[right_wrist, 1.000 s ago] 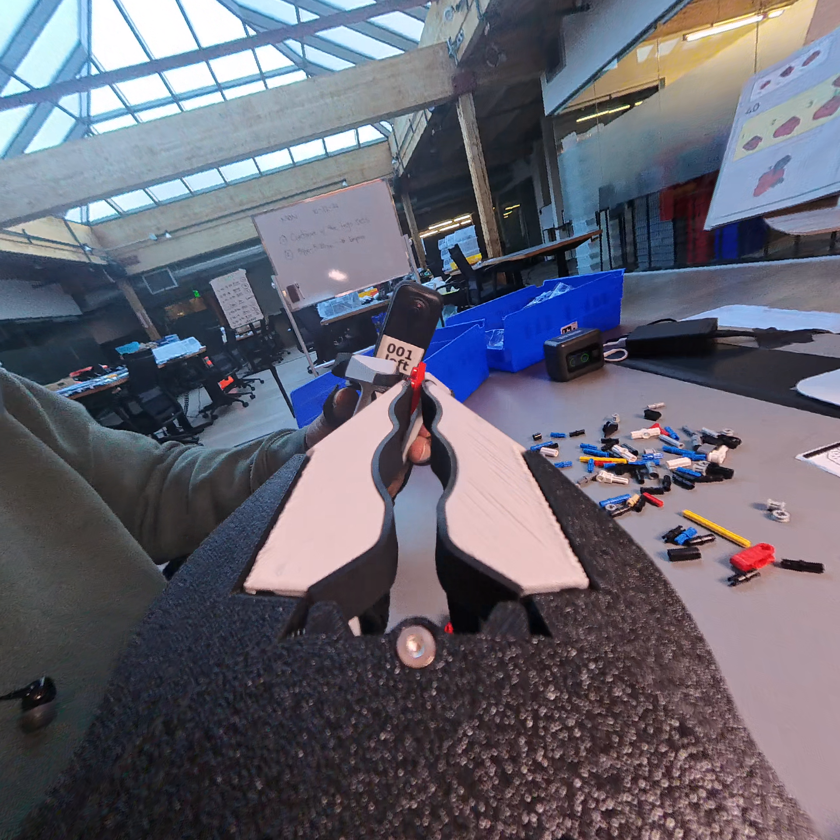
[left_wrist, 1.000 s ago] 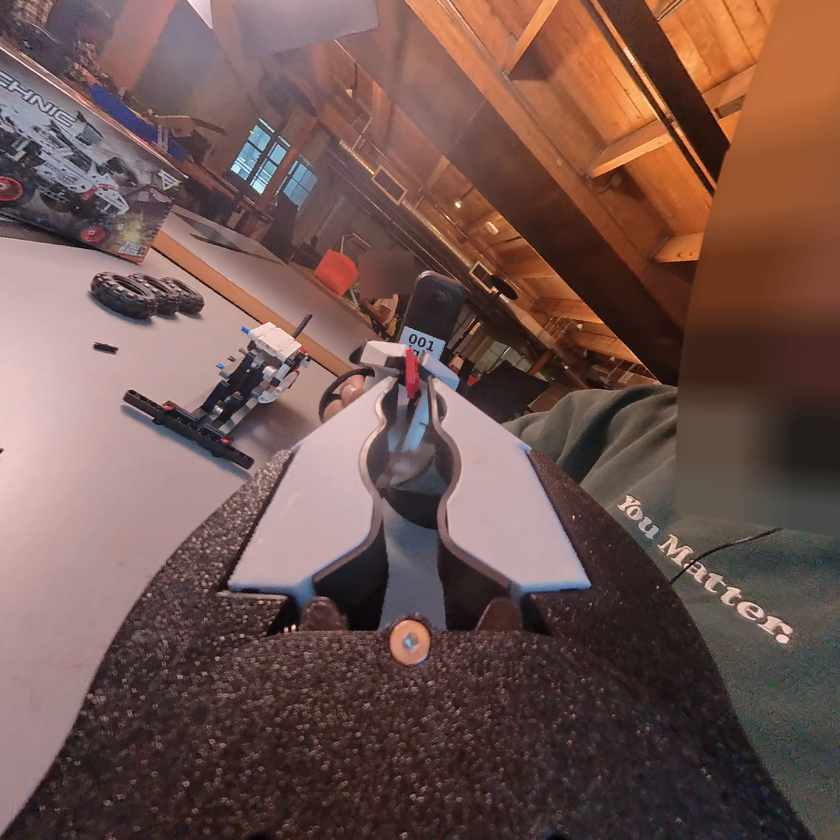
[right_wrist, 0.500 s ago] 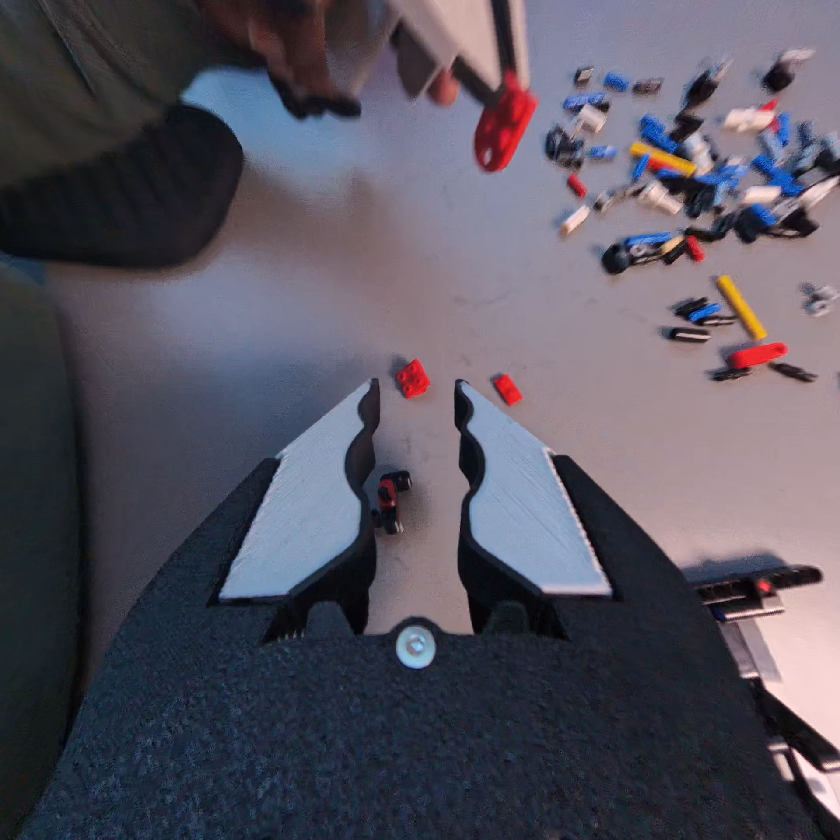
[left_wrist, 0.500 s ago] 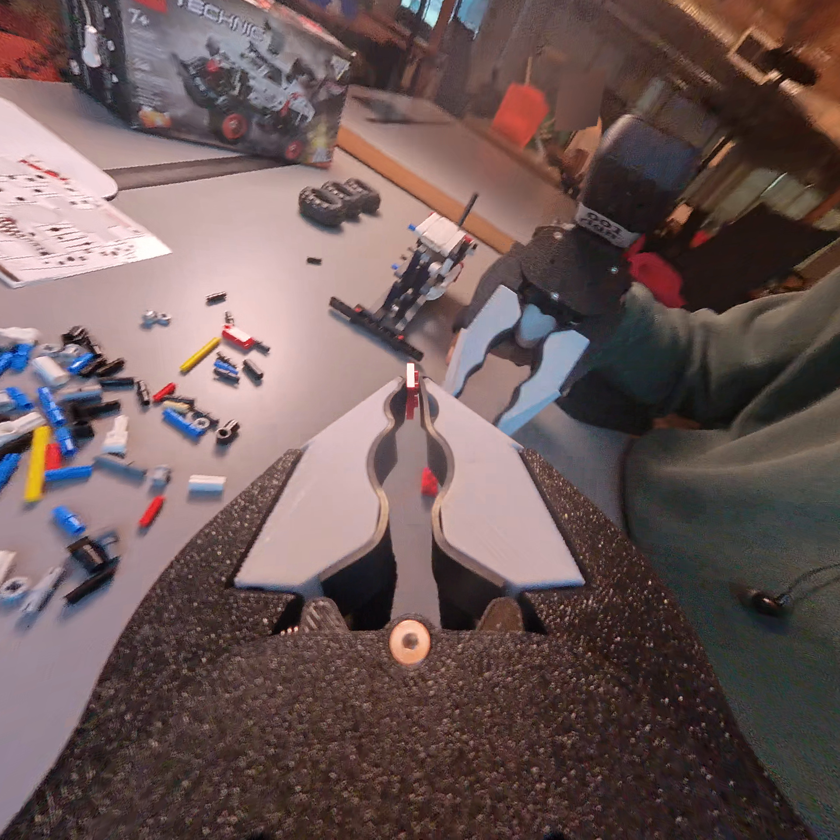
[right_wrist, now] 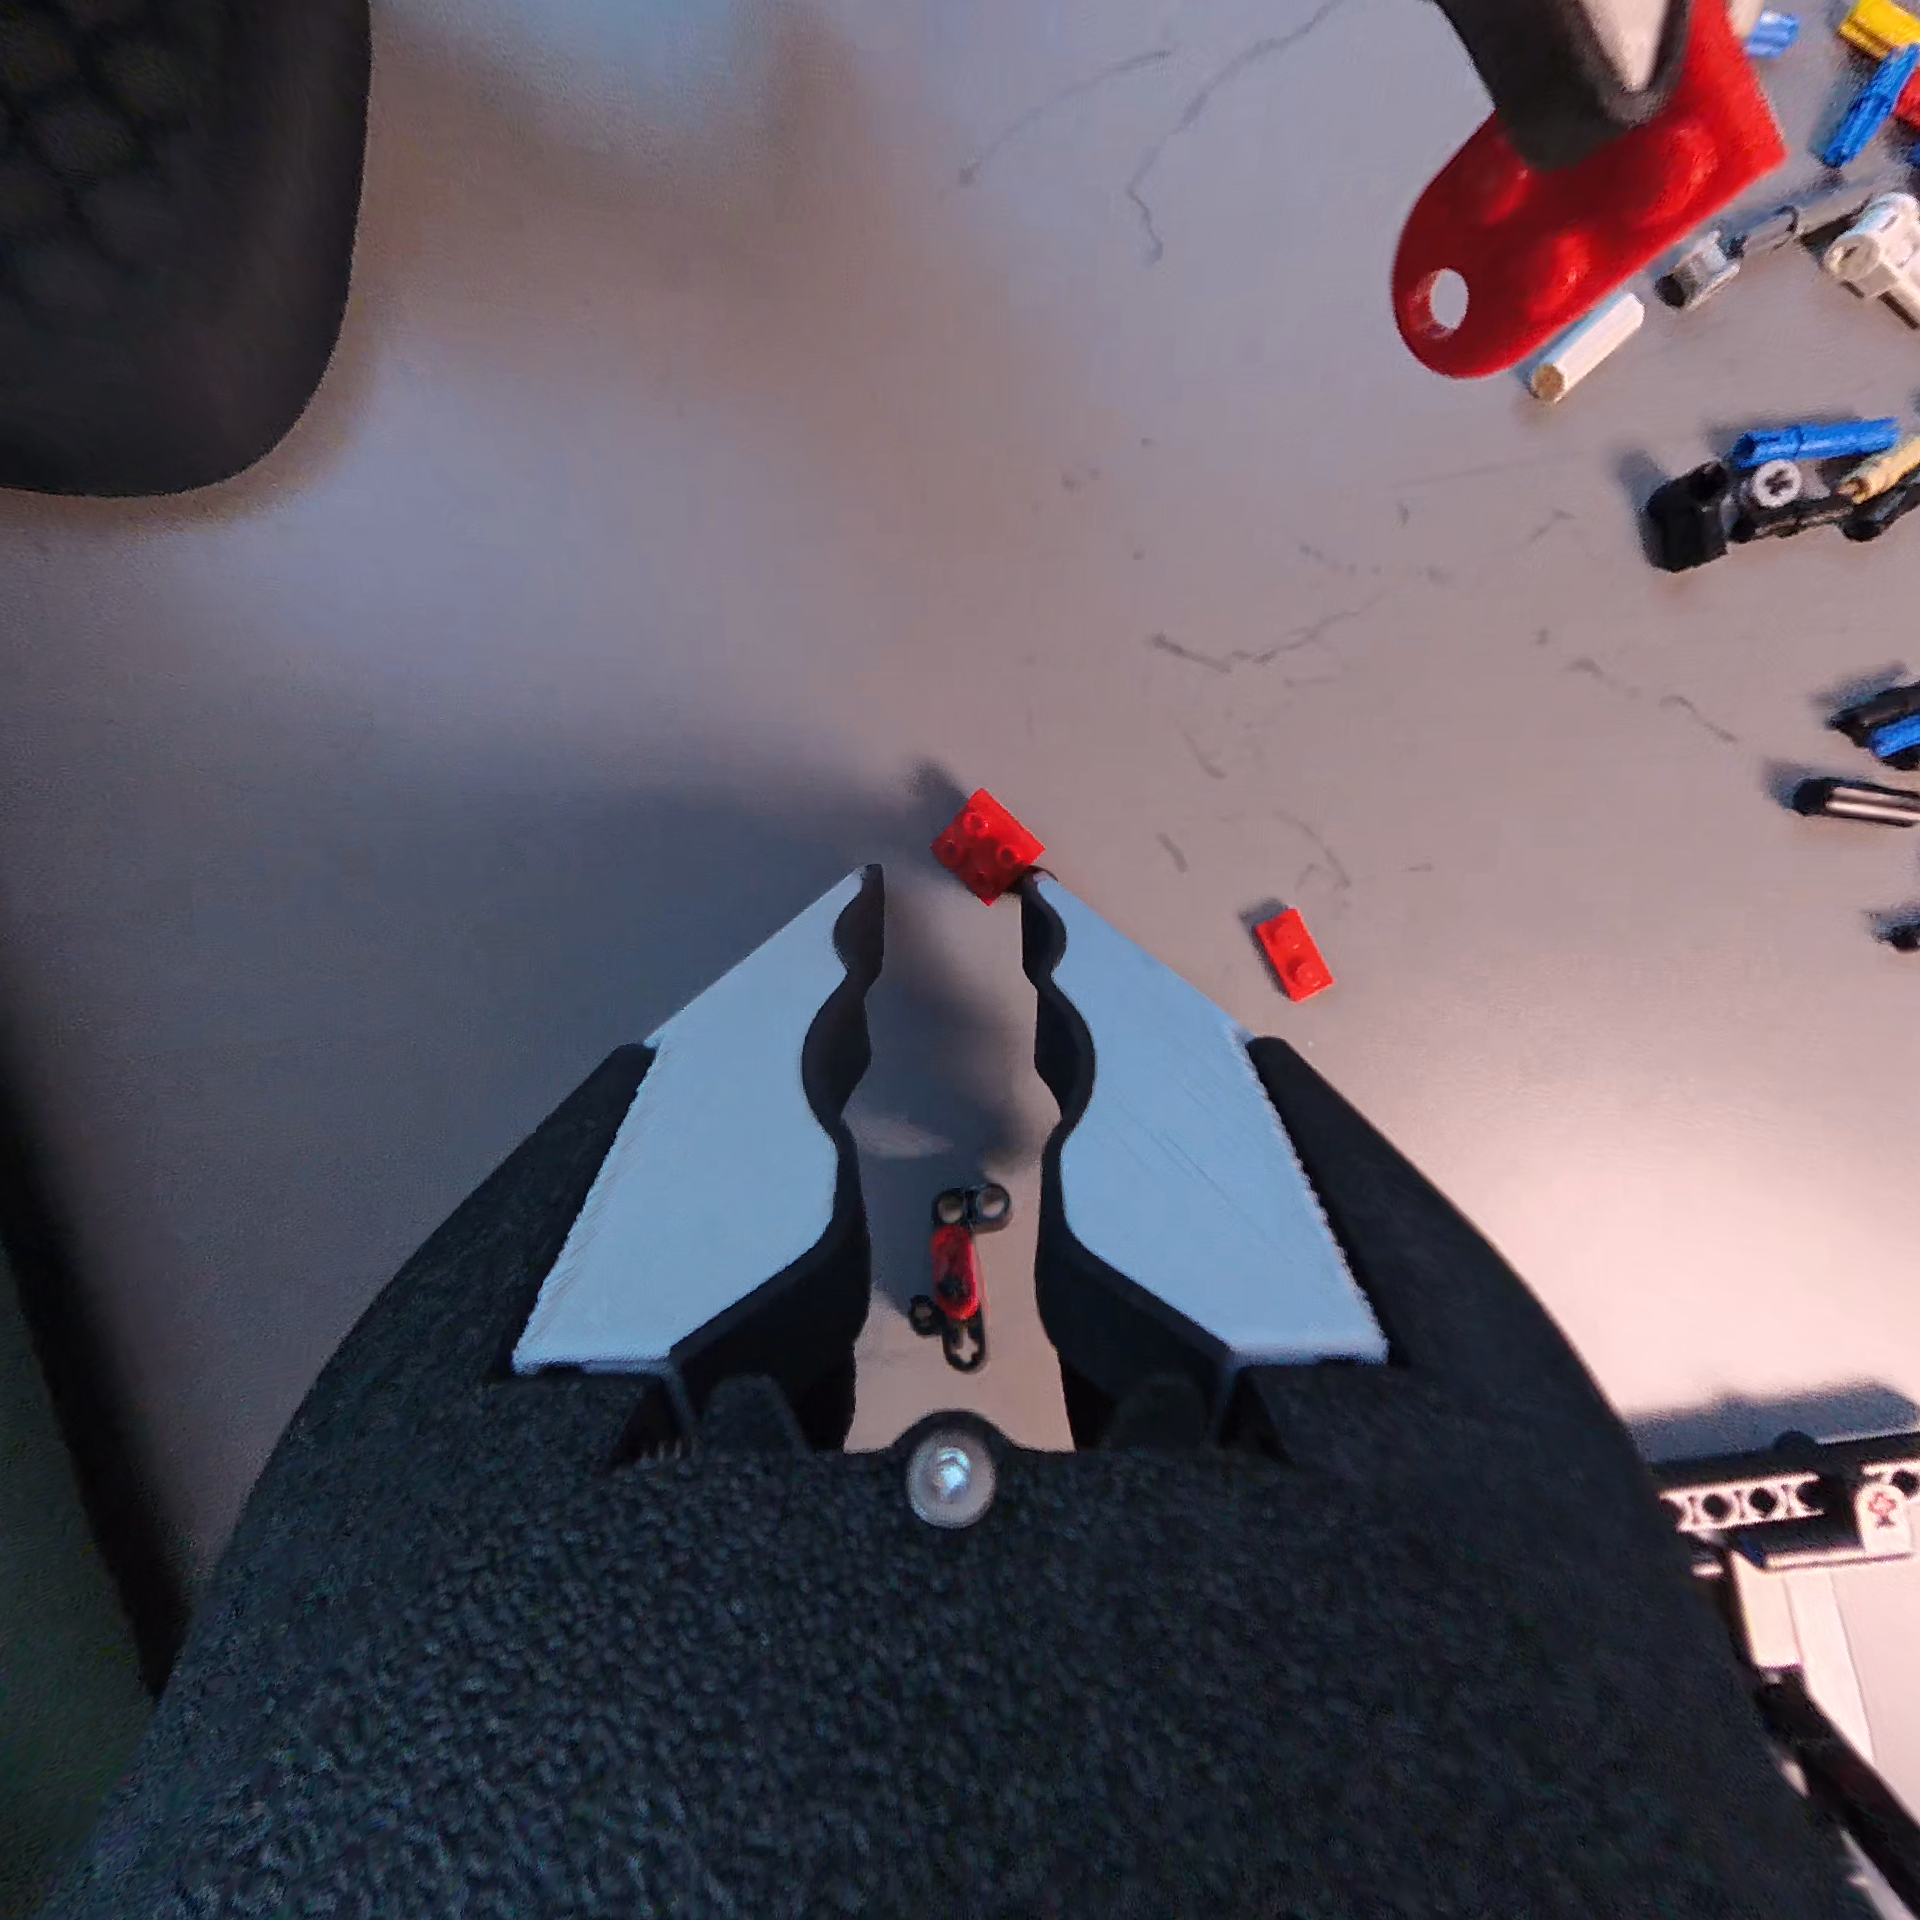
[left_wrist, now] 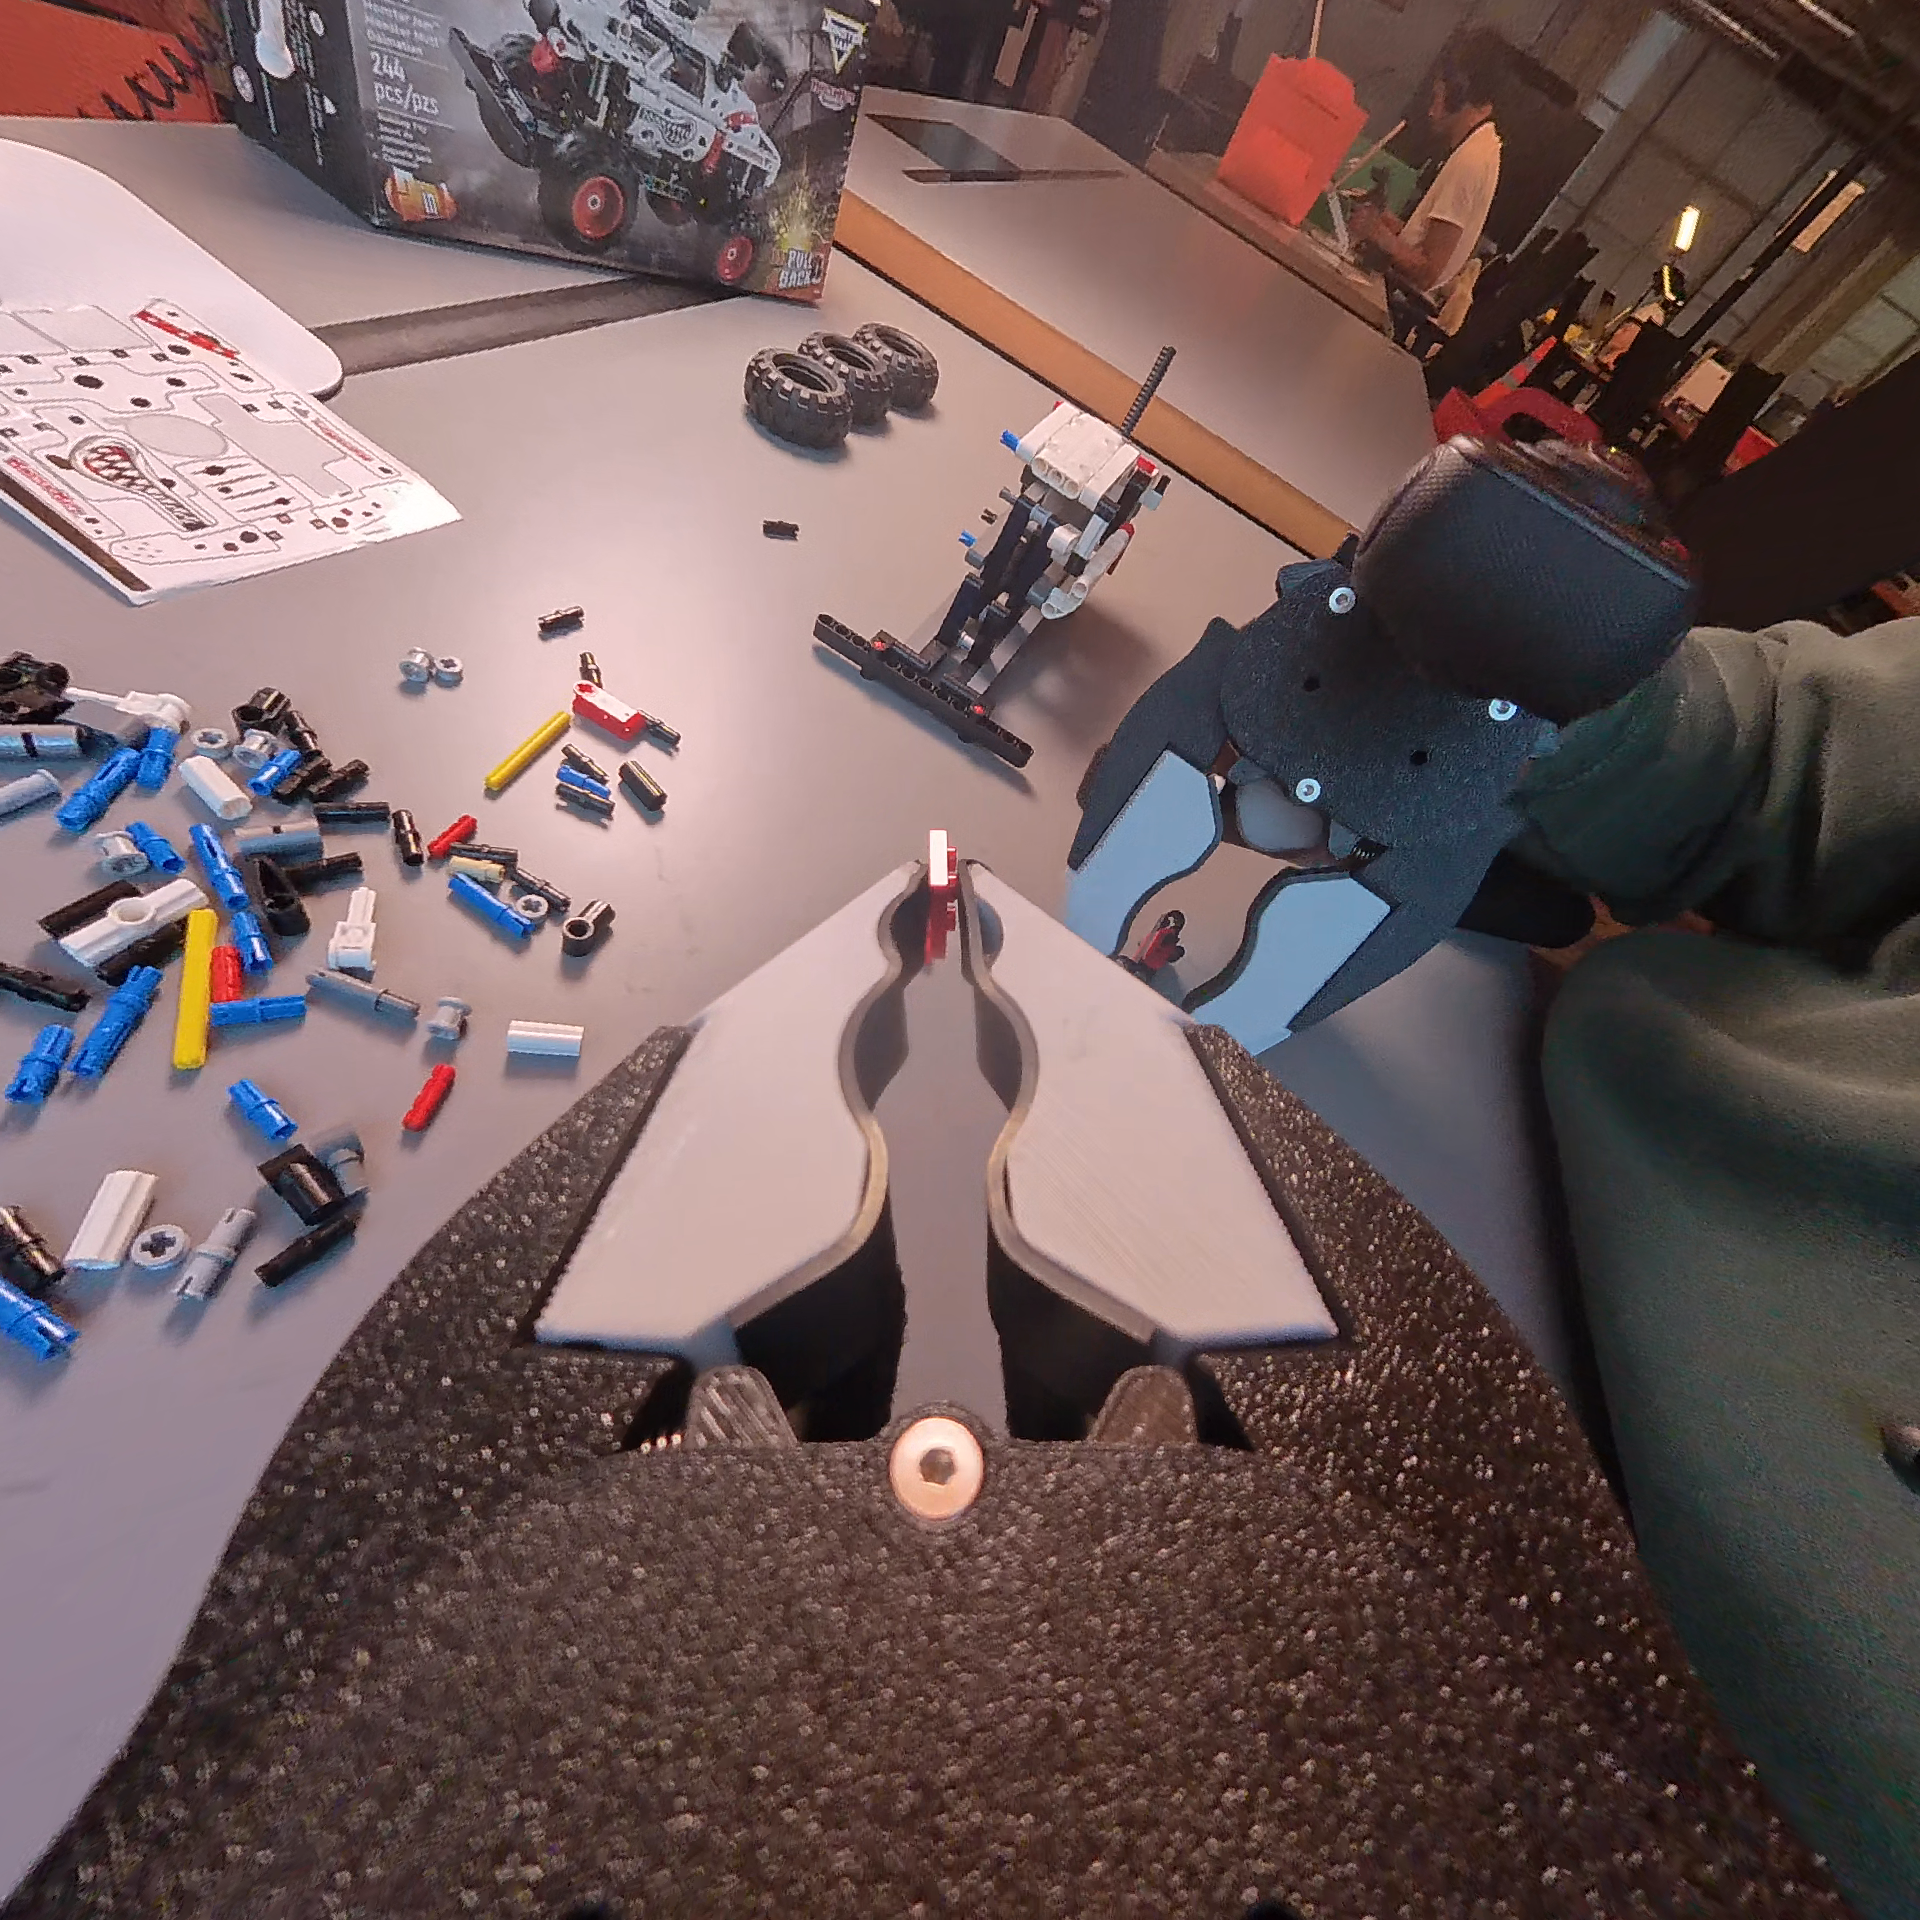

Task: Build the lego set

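Left tongs clamped, right tongs apart

Left gripper fingers pinch red piece above table.

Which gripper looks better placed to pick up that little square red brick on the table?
Right. The right gripper hangs open just above the square red brick, one tip almost touching it. The left gripper is already shut on a red plate.
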